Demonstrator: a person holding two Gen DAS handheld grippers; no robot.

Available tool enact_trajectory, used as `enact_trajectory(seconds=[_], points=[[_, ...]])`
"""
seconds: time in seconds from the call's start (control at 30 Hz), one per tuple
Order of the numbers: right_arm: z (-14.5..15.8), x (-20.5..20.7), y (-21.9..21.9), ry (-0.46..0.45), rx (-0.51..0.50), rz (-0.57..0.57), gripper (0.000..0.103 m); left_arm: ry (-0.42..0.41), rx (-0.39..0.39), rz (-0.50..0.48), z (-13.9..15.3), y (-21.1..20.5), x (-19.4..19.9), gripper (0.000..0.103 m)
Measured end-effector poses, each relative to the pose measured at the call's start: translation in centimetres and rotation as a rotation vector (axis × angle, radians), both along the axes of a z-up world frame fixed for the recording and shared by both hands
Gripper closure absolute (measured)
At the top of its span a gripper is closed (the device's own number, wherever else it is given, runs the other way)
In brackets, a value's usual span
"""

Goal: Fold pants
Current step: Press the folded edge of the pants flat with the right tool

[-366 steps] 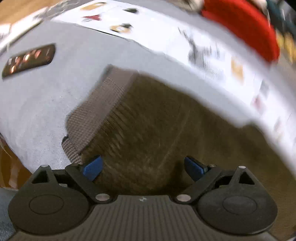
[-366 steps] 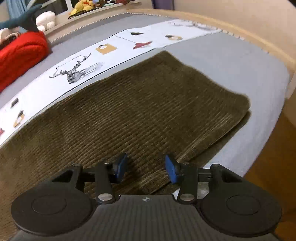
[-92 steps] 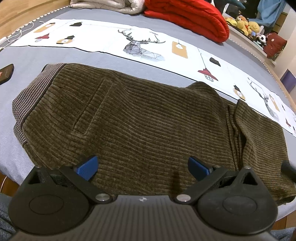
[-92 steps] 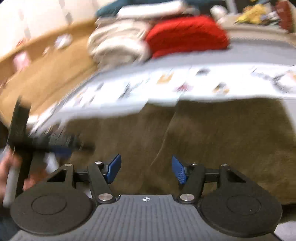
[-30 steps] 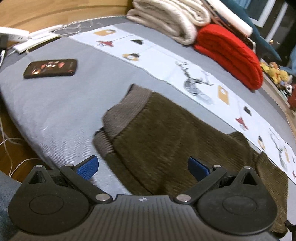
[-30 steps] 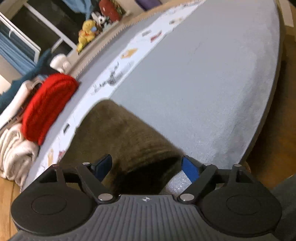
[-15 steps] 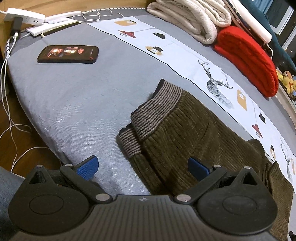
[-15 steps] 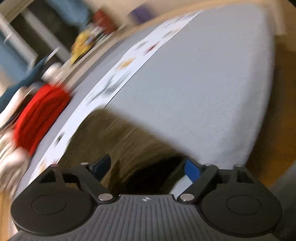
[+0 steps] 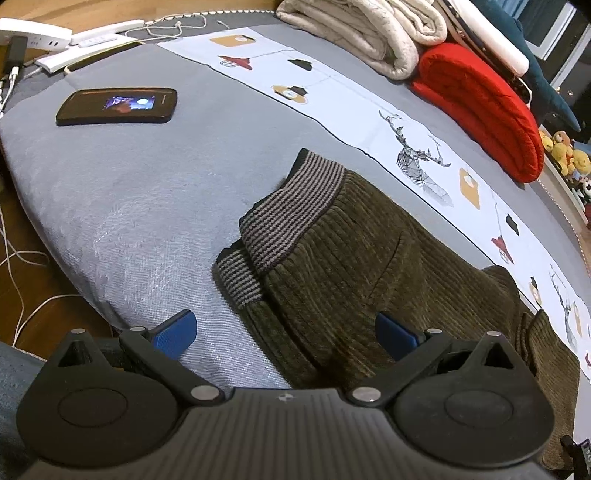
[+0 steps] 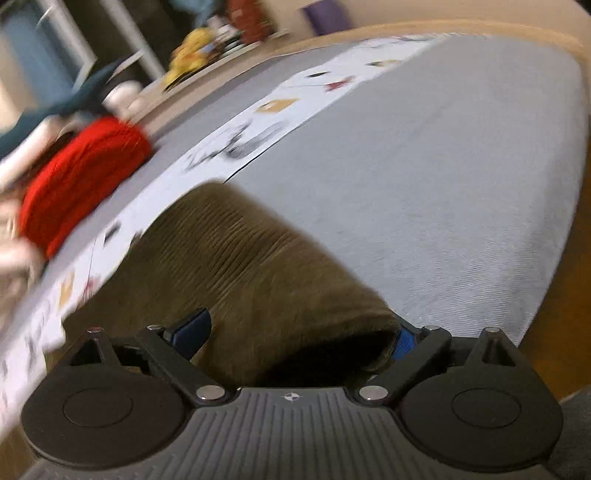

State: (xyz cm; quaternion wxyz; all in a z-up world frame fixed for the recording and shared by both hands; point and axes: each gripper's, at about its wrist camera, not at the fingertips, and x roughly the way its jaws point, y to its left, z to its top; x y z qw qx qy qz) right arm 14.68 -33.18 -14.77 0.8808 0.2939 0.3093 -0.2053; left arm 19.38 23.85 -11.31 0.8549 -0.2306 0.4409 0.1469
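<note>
Olive-brown corduroy pants (image 9: 369,269) lie folded on a grey bed (image 9: 140,192), their striped knit waistband (image 9: 288,214) toward the left. My left gripper (image 9: 284,334) is open at the near edge, its blue pads on either side of the waist corner, not touching it. In the right wrist view the folded end of the pants (image 10: 251,266) sits between the wide-open jaws of my right gripper (image 10: 299,338); the cloth covers part of the right pad. That view is blurred.
A black phone (image 9: 116,106) lies on the bed to the far left. Folded cream blankets (image 9: 369,33) and a red blanket (image 9: 480,107) sit at the back. A white printed runner (image 9: 369,110) crosses the bed. Cables hang past the left edge (image 9: 22,266).
My left gripper has drawn back and left, bringing the waistband and phone into fuller view. My right gripper has moved in over the folded end of the pants; its jaws stay open.
</note>
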Motion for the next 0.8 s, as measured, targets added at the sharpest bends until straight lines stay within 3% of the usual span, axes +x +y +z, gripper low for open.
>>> enact_trajectory(seconds=[0.13,0.2,0.27,0.47,0.8], points=[[0.1,-1.0,-1.6,-0.057,0.111,-0.082,0.011,0.001,0.012,-0.001,0.0,0.0,-0.1,0.000],[0.0,-2.0,-2.4,-0.090,0.165,-0.166,0.021,0.004,0.012,0.004,-0.1,0.1,-0.2,0.000],[-0.1,-2.5,-2.9,-0.106,0.185,-0.220,0.021,0.008,0.015,0.010,-0.2,0.2,-0.1,0.000],[-0.3,-0.9,-1.2,-0.048,0.045,-0.159,0.018,0.012,0.014,0.011,-0.3,0.3,0.0,0.000],[-0.2,-0.8,-1.3,-0.042,0.055,-0.151,0.014,0.014,0.021,0.004,-0.4,0.1,0.1,0.000]])
